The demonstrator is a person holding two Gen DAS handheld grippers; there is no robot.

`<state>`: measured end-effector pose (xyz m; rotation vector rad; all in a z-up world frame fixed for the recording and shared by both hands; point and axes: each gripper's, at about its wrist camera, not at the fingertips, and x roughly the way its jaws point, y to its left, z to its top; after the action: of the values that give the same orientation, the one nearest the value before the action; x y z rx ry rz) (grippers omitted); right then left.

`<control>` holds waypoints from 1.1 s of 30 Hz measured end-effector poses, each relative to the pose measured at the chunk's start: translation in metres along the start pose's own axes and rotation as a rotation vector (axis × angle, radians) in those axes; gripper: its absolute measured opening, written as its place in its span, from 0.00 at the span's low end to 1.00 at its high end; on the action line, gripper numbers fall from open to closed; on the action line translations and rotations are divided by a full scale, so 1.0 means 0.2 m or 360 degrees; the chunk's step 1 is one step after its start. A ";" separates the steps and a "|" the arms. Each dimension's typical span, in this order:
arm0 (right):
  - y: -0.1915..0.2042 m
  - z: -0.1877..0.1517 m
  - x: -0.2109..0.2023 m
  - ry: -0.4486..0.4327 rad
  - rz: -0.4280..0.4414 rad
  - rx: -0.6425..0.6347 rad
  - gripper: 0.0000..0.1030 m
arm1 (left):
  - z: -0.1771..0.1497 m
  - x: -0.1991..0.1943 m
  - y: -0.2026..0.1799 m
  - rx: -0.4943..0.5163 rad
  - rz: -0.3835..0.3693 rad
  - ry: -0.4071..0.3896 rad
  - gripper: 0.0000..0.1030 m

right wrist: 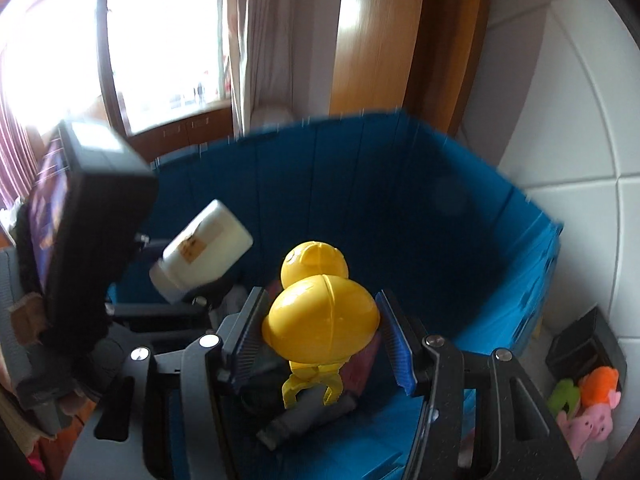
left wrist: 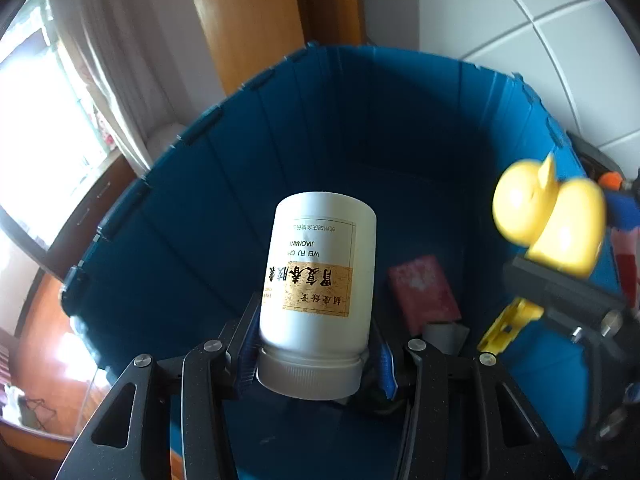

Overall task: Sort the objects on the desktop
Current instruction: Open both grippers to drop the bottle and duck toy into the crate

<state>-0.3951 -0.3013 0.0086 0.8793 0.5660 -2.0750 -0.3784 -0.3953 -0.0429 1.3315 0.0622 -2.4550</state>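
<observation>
Both loads hang over the blue bin [left wrist: 400, 128]: your left tool [left wrist: 316, 344] is clamped on the white bottle [left wrist: 320, 280], cap toward you; your right tool [right wrist: 320, 332] stands parted around the yellow duck [right wrist: 320, 316]. Next, let the bottle drop inside.

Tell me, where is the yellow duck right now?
The yellow duck sits between the fingers of the right tool, over the blue bin, just right of the white bottle in the left tool.

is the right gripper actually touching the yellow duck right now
Cannot tell. In the right wrist view the right gripper has its fingers spread around the yellow duck; the left pad looks close, the other clearly stands off.
</observation>
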 end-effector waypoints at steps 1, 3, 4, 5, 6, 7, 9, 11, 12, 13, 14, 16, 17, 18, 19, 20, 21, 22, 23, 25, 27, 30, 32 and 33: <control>0.00 -0.03 0.04 0.0059 0.0003 0.0001 0.53 | -0.01 0.01 -0.01 0.0005 -0.0009 0.0011 0.45; 0.01 -0.09 0.08 0.0129 -0.0033 -0.0005 0.53 | -0.02 0.04 -0.01 0.0005 -0.0023 0.0031 0.45; 0.01 -0.12 0.08 0.0149 -0.0043 -0.0001 0.53 | -0.02 0.05 -0.02 0.0005 -0.0030 0.0041 0.45; 0.00 -0.15 0.08 0.0168 -0.0053 0.0004 0.53 | -0.02 0.06 -0.02 0.0003 -0.0035 0.0048 0.45; -0.01 -0.16 0.09 0.0185 -0.0062 0.0011 0.53 | -0.03 0.06 -0.02 0.0001 -0.0040 0.0053 0.45; -0.02 -0.19 0.09 0.0193 -0.0067 0.0014 0.53 | -0.03 0.07 -0.02 -0.0001 -0.0047 0.0057 0.45; -0.02 -0.22 0.09 0.0201 -0.0077 0.0024 0.53 | -0.03 0.08 0.00 -0.0006 -0.0054 0.0062 0.45; -0.02 -0.24 0.09 0.0199 -0.0081 0.0028 0.53 | -0.03 0.09 0.02 -0.0012 -0.0058 0.0062 0.45; -0.02 -0.25 0.08 0.0195 -0.0081 0.0032 0.53 | -0.03 0.08 0.02 -0.0013 -0.0062 0.0059 0.45; -0.02 -0.25 0.08 0.0192 -0.0079 0.0036 0.53 | -0.03 0.08 0.01 -0.0015 -0.0066 0.0056 0.45; -0.02 -0.26 0.07 0.0189 -0.0078 0.0040 0.53 | -0.04 0.08 0.00 -0.0011 -0.0066 0.0054 0.45; -0.03 -0.28 0.07 0.0189 -0.0078 0.0049 0.53 | -0.05 0.07 0.00 -0.0007 -0.0077 0.0046 0.46; -0.04 -0.29 0.07 0.0189 -0.0079 0.0054 0.53 | -0.04 0.06 0.00 -0.0008 -0.0083 0.0036 0.46; -0.06 -0.27 0.08 0.0188 -0.0077 0.0055 0.53 | -0.05 0.05 0.00 -0.0006 -0.0081 0.0029 0.49; -0.07 -0.27 0.07 0.0184 -0.0086 0.0060 0.53 | -0.05 0.05 0.00 -0.0003 -0.0079 0.0022 0.50; -0.07 -0.27 0.07 0.0180 -0.0096 0.0066 0.53 | -0.05 0.04 0.00 -0.0001 -0.0076 0.0015 0.54; -0.08 -0.25 0.07 0.0174 -0.0100 0.0068 0.53 | -0.05 0.03 0.01 -0.0005 -0.0073 0.0011 0.55; -0.10 -0.23 0.06 0.0168 -0.0103 0.0071 0.53 | -0.05 0.03 0.01 -0.0007 -0.0071 0.0006 0.56; -0.10 -0.22 0.05 0.0160 -0.0108 0.0073 0.53 | -0.05 0.02 0.01 -0.0010 -0.0070 0.0002 0.58; -0.10 -0.21 0.03 0.0144 -0.0119 0.0076 0.53 | -0.05 0.01 0.01 -0.0015 -0.0064 -0.0010 0.66; -0.10 -0.20 0.02 0.0130 -0.0126 0.0077 0.53 | -0.05 0.00 0.02 -0.0018 -0.0056 -0.0026 0.74; -0.10 -0.19 0.01 0.0116 -0.0137 0.0079 0.56 | -0.05 -0.02 0.02 -0.0025 -0.0049 -0.0049 0.78; -0.10 -0.18 0.00 0.0106 -0.0144 0.0078 0.73 | -0.05 -0.03 0.02 -0.0026 -0.0049 -0.0055 0.78; -0.10 -0.18 0.00 0.0103 -0.0149 0.0079 0.78 | -0.05 -0.03 0.03 -0.0027 -0.0049 -0.0056 0.79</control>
<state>-0.3969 -0.2667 -0.0128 0.9680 0.6024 -2.1594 -0.3647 -0.3964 -0.0424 1.2891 0.0950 -2.4970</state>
